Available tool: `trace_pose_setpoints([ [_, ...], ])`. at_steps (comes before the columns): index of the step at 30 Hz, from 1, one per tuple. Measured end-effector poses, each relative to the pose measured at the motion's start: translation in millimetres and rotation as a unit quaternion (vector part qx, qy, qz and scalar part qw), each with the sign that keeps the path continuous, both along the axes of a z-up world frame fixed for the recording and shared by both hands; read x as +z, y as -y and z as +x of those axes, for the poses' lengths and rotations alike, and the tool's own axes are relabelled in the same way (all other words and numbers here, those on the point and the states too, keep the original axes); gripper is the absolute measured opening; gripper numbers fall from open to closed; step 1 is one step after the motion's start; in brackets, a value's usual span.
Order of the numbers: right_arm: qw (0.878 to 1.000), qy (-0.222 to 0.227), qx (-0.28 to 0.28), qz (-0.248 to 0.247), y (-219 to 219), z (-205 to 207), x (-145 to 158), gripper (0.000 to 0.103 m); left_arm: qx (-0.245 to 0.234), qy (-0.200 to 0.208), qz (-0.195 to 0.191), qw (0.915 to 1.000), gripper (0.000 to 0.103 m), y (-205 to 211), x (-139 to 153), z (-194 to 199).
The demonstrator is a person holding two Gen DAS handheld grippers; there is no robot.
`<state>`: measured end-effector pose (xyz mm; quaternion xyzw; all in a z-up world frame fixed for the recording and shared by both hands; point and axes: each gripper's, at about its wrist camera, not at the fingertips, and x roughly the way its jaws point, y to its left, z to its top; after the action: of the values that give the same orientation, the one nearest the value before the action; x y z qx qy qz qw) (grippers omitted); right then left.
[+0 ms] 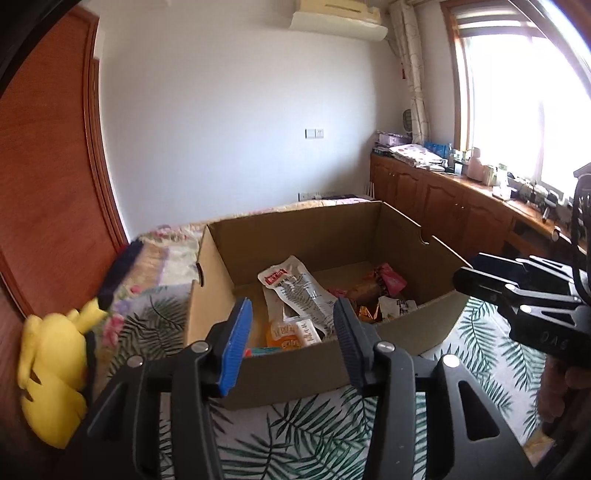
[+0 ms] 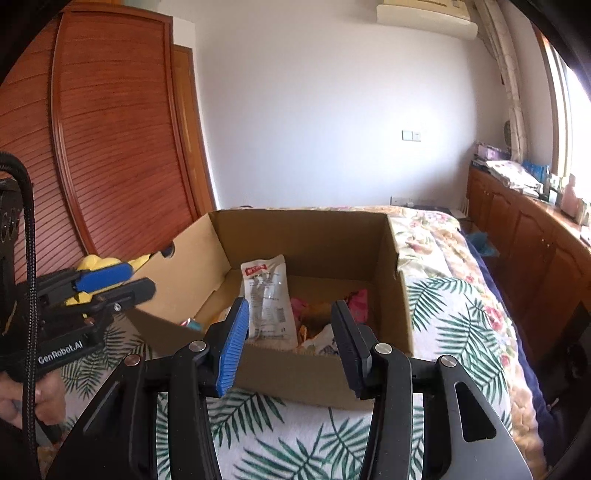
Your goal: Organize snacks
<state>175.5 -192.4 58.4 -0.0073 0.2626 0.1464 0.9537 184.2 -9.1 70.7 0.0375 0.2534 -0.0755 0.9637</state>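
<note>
Both the left gripper (image 1: 291, 343) and right gripper (image 2: 288, 345) hover wide open and empty before the cardboard box (image 2: 295, 373); next likely reaching in for the white snack pouch (image 2: 267, 295).

One cardboard box (image 1: 317, 373) ahead of both grippers, one large white snack pouch (image 2: 267, 295) inside it, one orange packet (image 1: 282, 334), one pink wrapper (image 2: 356, 304), one yellow plush toy (image 1: 55, 369) left of the left gripper, two grippers, both empty

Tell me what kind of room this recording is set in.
Likely a bedroom: the box sits on a bed with a floral quilt, beside a wooden wardrobe, under a wall air conditioner.
</note>
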Motion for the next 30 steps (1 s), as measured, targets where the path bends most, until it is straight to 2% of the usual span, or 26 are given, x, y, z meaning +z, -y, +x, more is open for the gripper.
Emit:
trace_pose_setpoints([
  [7,1.000,0.005,-0.010,0.013,12,-24,-5,0.048,-0.016,0.006,-0.006,0.9998,0.047,4,1,-23],
  [16,0.999,0.016,-0.023,0.018,18,-51,-9,0.054,-0.028,0.017,-0.019,0.9993,0.050,11,2,-50],
  [18,0.999,0.019,-0.029,0.018,20,-58,-10,0.057,-0.025,0.022,-0.022,0.9992,0.058,11,1,-58],
  [20,0.999,0.022,-0.033,0.019,23,-63,-9,0.058,-0.023,0.029,-0.020,0.9991,0.061,12,-1,-65],
  [22,0.999,0.027,-0.037,0.019,26,-69,-8,0.060,-0.020,0.036,-0.018,0.9990,0.070,11,-2,-74],
  [25,0.999,0.031,-0.041,0.016,28,-77,-8,0.063,-0.013,0.043,-0.020,0.9988,0.072,8,-3,-85],
  [30,0.998,0.044,-0.051,0.015,31,-93,-7,0.077,0.007,0.052,-0.021,0.9984,0.079,3,-5,-98],
])
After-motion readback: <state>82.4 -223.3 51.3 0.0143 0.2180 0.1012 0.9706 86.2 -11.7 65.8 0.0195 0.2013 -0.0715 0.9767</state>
